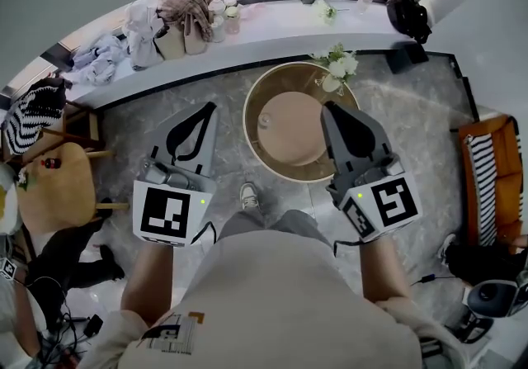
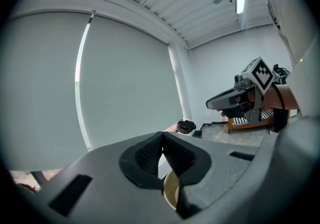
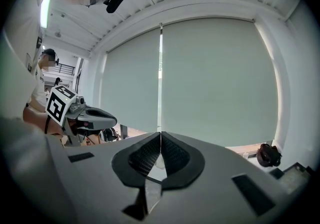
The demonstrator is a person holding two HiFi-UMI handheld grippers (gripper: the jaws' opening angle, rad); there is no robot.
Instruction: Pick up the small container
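Small container [image 1: 265,120], clear and round, stands on the left part of a round table [image 1: 301,140] with a smooth beige top and a raised golden-brown rim; white flowers [image 1: 338,68] lean over the table's far edge.

Left hand-held gripper [image 1: 209,109] is held over the grey marbled floor [image 1: 140,132] just left of the table; its jaws are pressed together with nothing between them, well apart from the container. In the left gripper view that hand-held gripper [image 2: 162,140] shows black ribbed pads [image 2: 149,157] meeting at the tip, with a sliver of the table's golden rim visible in the gap below them.

Right hand-held gripper [image 1: 327,109] hangs over the right side of the table, jaws likewise together and empty, not touching the container; in its own view [image 3: 160,135] the ribbed pads [image 3: 147,157] meet in a thin line.

Both bodies are matte grey plastic; each carries a cube [image 1: 172,212] with black-and-white square markers and a small green light; the print on the person's pale shirt [image 1: 247,301] is too small to read.
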